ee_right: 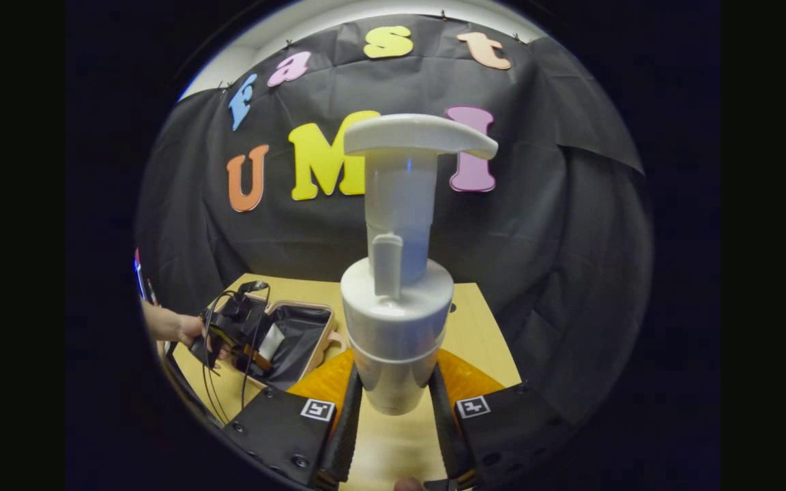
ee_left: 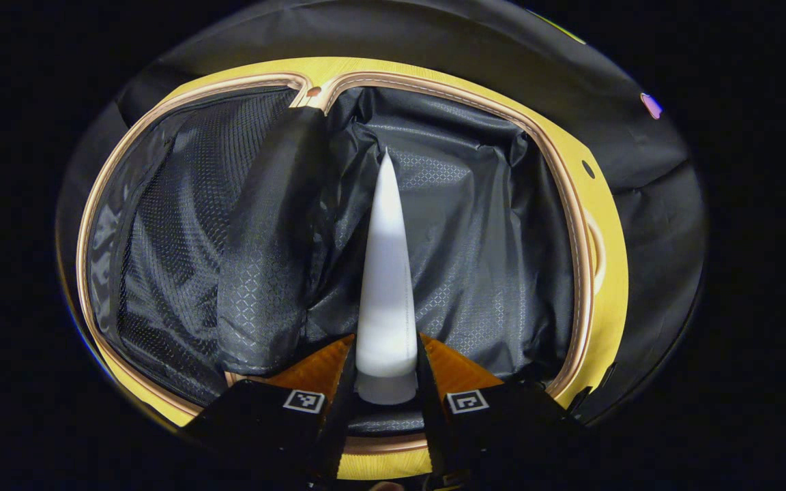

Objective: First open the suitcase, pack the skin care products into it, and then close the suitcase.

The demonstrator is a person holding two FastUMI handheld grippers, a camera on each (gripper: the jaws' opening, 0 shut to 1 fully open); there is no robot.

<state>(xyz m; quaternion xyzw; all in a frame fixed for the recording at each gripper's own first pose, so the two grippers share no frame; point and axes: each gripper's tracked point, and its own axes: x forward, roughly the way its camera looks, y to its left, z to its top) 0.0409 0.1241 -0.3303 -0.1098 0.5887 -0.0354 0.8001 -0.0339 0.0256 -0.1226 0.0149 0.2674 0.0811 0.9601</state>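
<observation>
Two grippers each clamped on a product, left gripper [ee_left: 386, 382] squeezing a white tube [ee_left: 386, 286] over the open suitcase [ee_left: 598, 273] and its black lining, right gripper [ee_right: 396, 402] pinching an upright white pump bottle [ee_right: 396, 320] above the wooden table [ee_right: 482, 334], suitcase farther left

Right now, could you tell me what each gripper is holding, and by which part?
The left gripper clamps a white tube at its wide end; the right gripper clamps a pump bottle at its lower body.
</observation>
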